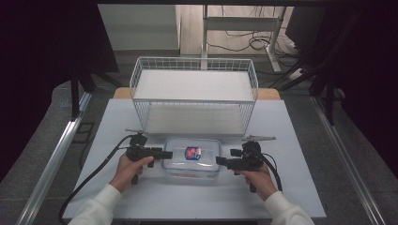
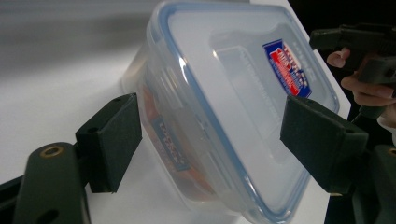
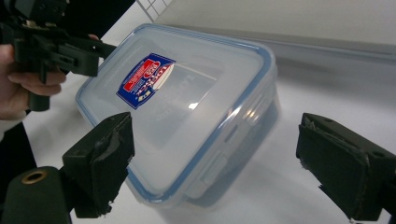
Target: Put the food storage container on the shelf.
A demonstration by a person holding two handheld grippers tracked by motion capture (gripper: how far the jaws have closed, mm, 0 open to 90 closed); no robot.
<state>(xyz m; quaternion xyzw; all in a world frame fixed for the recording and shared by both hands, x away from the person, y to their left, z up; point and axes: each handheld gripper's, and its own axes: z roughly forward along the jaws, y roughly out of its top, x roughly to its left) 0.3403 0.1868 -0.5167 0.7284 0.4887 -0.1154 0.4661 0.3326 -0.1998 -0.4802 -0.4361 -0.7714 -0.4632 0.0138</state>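
Item: lidded clear box (image 1: pixel 192 157), near the counter's (image 1: pixel 281 197) front edge, between my left tongs (image 1: pixel 167 153) and right tongs (image 1: pixel 219 161), both spread. Contents: something orange, indistinct. Wire basket (image 1: pixel 194 93) behind: empty.

Clear plastic container (image 1: pixel 192 158), blue-rimmed lid shut, red-blue label on top, something orange-red inside; sits flat on counter (image 1: pixel 155 197) just in front of wire basket (image 1: pixel 194 96).
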